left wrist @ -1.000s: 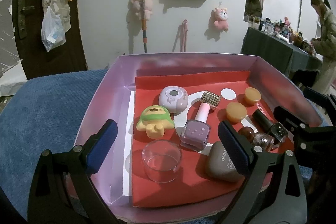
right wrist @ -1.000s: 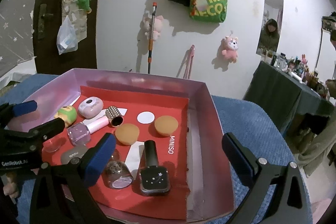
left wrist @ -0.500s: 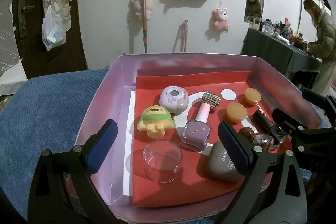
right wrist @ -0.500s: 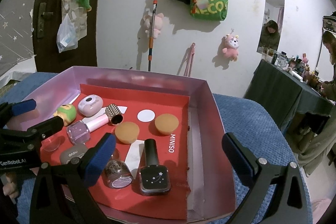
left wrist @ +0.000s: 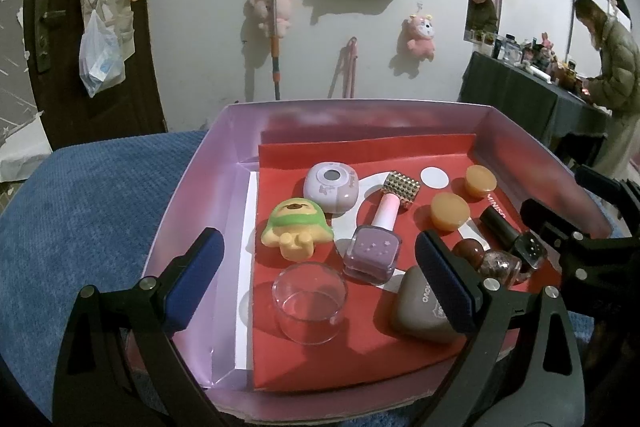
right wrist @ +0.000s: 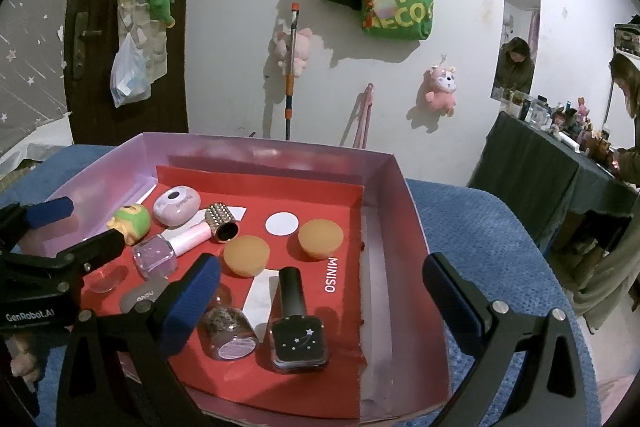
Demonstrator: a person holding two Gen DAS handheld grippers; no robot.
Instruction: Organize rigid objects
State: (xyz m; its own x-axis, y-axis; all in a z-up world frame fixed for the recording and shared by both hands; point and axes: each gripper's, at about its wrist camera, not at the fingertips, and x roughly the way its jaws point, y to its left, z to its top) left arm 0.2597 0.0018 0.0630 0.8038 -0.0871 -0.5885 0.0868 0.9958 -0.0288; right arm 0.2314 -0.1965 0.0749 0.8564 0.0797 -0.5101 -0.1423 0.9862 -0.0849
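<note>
Looking along our left gripper (left wrist: 316, 279), we hold its jaws wide and empty over the near end of a shallow pink cardboard box (left wrist: 192, 195) lined with a smooth red card (left wrist: 360, 155). Between those jaws stands a clear, round plastic cup (left wrist: 309, 301), open side up. Beyond it lies a glossy lilac nail polish bottle (left wrist: 374, 251), square-bodied, its long axis running away from the jaws toward a studded gold cap (left wrist: 401, 189). Left of that sits a rounded yellow-and-green toy figure (left wrist: 297, 229), and farther off a pale oval case (left wrist: 331, 186). By the right jaw rests a smooth grey heart-shaped compact (left wrist: 416, 307), partly hidden behind the jaw's blue pad.

Our right gripper (right wrist: 320, 291) also has its jaws wide, holding nothing. Between them lies a black nail polish bottle (right wrist: 296, 327), cap pointing away from the jaws. Just beside the left jaw lies a glittery brown bottle (right wrist: 228, 331), partly covered by it. Beyond sit two matte orange sponge puffs (right wrist: 246, 255). The box rests on nubbly blue fabric (right wrist: 480, 227).
</note>
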